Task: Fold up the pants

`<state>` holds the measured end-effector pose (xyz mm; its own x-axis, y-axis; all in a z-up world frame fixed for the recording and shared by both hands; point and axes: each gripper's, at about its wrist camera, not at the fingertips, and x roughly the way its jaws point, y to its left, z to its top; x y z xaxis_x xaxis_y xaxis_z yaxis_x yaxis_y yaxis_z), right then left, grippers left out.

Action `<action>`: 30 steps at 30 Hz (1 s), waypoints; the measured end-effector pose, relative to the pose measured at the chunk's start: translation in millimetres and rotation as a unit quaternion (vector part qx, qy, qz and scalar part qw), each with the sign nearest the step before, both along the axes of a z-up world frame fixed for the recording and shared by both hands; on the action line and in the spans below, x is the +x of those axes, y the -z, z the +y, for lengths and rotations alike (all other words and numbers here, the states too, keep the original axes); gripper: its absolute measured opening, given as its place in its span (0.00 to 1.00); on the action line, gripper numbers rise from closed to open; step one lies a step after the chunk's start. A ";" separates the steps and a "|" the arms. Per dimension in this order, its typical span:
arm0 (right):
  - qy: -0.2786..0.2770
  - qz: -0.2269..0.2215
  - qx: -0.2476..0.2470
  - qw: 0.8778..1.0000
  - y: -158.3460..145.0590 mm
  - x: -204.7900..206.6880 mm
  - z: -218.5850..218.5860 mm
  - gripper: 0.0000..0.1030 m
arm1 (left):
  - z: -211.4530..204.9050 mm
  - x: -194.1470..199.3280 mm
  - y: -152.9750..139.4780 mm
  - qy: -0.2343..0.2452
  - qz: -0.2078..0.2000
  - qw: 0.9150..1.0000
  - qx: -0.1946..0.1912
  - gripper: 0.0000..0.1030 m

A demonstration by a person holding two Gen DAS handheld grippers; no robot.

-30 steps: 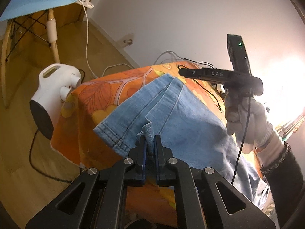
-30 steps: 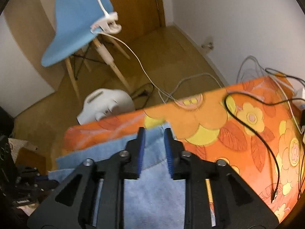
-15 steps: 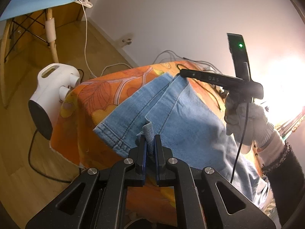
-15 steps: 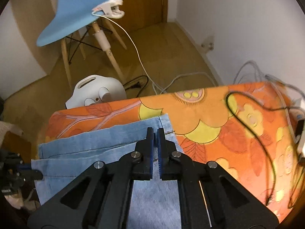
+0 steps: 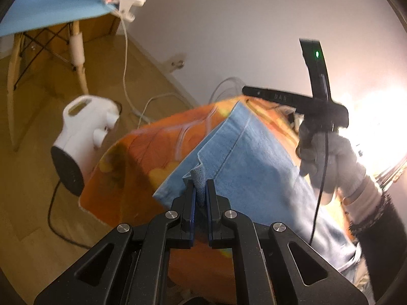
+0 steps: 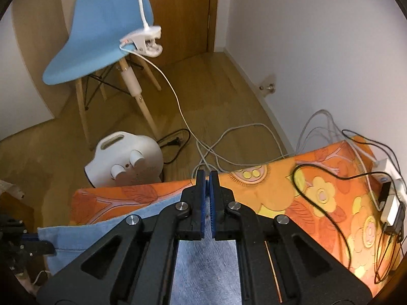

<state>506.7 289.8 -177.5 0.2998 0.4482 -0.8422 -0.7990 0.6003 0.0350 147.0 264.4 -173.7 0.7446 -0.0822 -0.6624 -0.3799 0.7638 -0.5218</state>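
Light blue denim pants (image 5: 254,162) lie on a table under an orange flowered cloth (image 5: 132,157). My left gripper (image 5: 200,190) is shut on a corner of the leg hems and holds it raised off the cloth. My right gripper (image 6: 207,180) is shut on the far hem corner of the pants (image 6: 101,231), lifted above the cloth (image 6: 292,203); denim runs between its fingers toward the camera. The right gripper also shows in the left wrist view (image 5: 254,94), held by a gloved hand (image 5: 328,157).
A white fan heater (image 6: 124,160) stands on the wooden floor past the table's end. A blue chair (image 6: 101,33) with a clip lamp (image 6: 142,40) stands behind it. Black and white cables (image 6: 318,185) and adapters (image 6: 389,203) lie on the cloth at right.
My right gripper closed on the far hem and lifted it. Both grippers have raised the hem edge and moved it over the table; the lower leg layer now shows less.
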 end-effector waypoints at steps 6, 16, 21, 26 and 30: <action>0.015 0.020 0.005 1.000 17.3 10.3 -2.8 0.00 | -2.7 1.6 8.4 -0.001 0.004 1.000 0.007 0.06; 0.067 0.030 0.036 0.997 -35.9 -7.7 -68.7 0.03 | 1.7 -3.1 -0.7 -0.006 0.034 0.999 0.020 0.20; 0.114 0.009 0.054 0.992 -77.1 -48.8 -129.4 0.45 | 9.3 -17.7 -20.9 -0.008 0.021 1.000 0.019 0.21; 0.178 0.012 0.068 0.982 -103.2 -94.1 -195.6 0.56 | -0.1 -19.5 -42.8 0.032 0.008 0.999 0.026 0.20; 0.228 0.006 0.061 0.972 -120.8 -132.9 -249.5 0.60 | -20.9 -11.5 -59.2 0.070 -0.008 0.997 0.025 0.20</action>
